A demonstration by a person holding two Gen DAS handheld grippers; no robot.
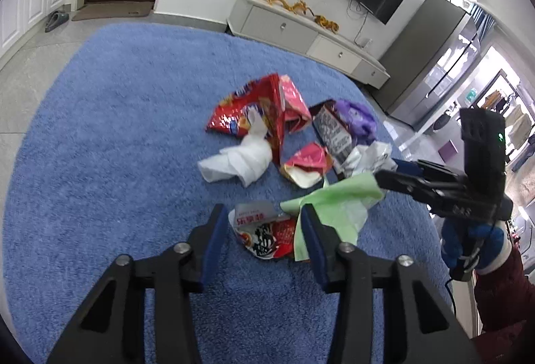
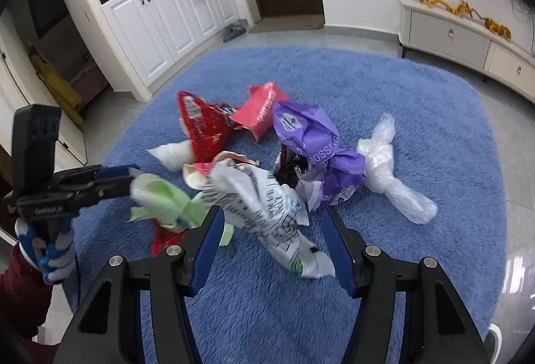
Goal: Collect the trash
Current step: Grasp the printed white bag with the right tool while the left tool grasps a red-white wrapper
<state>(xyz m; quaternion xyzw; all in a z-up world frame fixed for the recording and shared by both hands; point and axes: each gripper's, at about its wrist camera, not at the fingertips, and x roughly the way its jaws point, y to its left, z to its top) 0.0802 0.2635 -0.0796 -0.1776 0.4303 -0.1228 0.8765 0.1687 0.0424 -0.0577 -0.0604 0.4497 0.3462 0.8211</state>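
Trash lies piled on a blue rug. My left gripper is open over a crumpled red-and-white wrapper, with a light green wrapper by its right finger. It also shows in the right wrist view, its tips at the green wrapper. My right gripper is open around a white printed bag; in the left wrist view it reaches in from the right. A red chip bag, a purple bag and white tissue lie behind.
A clear plastic bag lies right of the pile. A pink carton lies at the back. A TV cabinet stands beyond the rug, white cupboards to the left. Tiled floor surrounds the rug.
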